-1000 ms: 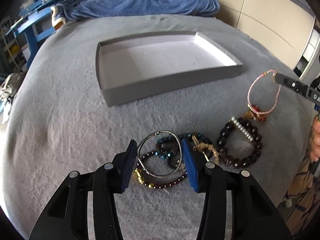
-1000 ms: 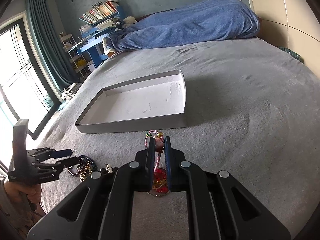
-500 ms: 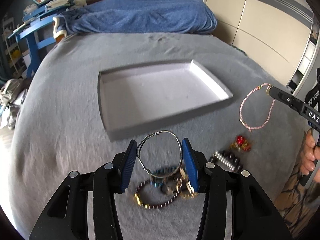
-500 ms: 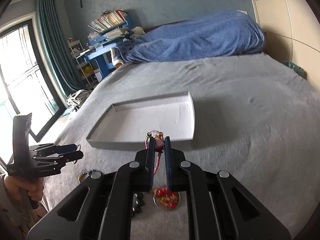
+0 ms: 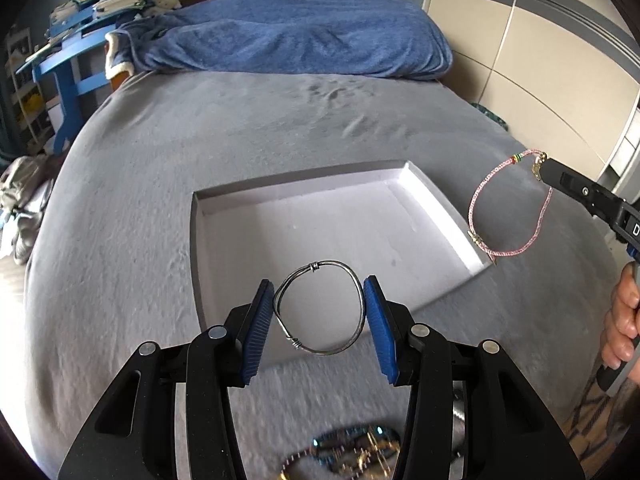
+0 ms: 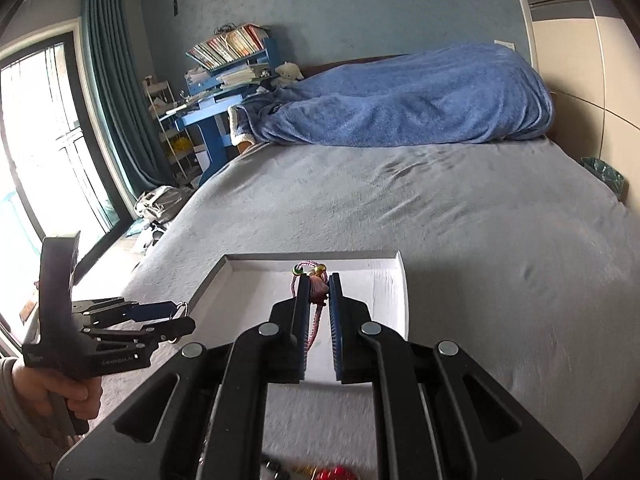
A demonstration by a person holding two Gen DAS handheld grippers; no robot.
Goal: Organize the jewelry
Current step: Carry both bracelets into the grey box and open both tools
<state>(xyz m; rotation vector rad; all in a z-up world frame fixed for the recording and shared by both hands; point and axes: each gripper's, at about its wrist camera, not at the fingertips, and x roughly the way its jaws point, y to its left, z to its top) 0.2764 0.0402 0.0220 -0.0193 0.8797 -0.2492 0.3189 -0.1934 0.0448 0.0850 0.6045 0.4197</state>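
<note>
My left gripper [image 5: 320, 312] jaws clamp wire bangle [image 5: 319, 307] across its width, over near edge of tray [image 5: 436, 196]. My right gripper [image 6: 319, 312] jaws pinch pink cord bracelet [image 5: 508, 204] at clasp; loop hangs free above tray's right rim. Both raised for drop-in.

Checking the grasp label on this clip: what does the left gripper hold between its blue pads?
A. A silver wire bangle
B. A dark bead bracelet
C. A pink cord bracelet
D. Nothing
A: the silver wire bangle sits clamped between the left gripper's pads, above the grey tray.
</note>
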